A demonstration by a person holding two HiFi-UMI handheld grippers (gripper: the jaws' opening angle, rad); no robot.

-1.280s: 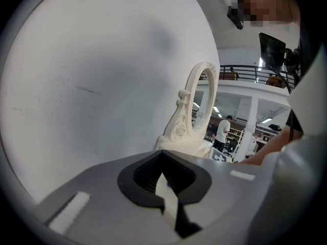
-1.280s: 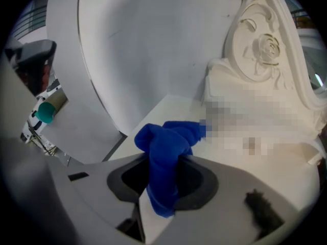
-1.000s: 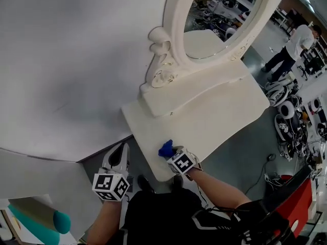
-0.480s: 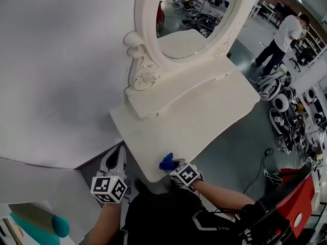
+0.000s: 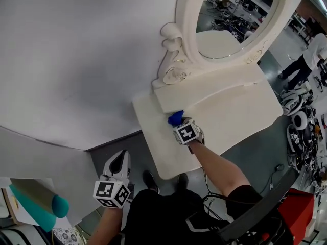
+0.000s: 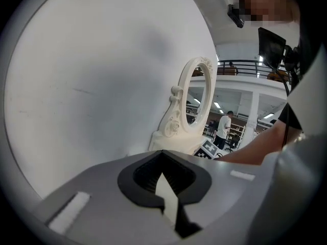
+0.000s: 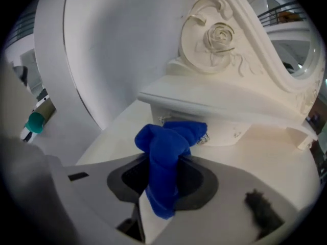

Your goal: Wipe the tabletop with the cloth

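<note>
cloth [image 5: 176,118]: one (blue), clamped in right tool [image 5: 180,124] | left tool [image 5: 121,160]: clenched, empty | tabletop [image 5: 232,120]: one

Big open lab hall: wheeled machines [image 5: 300,120], loose cables [image 5: 277,168] on grey floor [image 5: 255,144], mezzanine railing [image 6: 244,63].

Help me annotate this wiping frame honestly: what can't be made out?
- Whether the blue cloth touches the tabletop: in the right gripper view, the body of the right gripper hides the underside; in the head view, the gripper itself covers it.
- Teal object: head view, cut off near the left edge.
- Dirt on the tabletop: too small everywhere.
</note>
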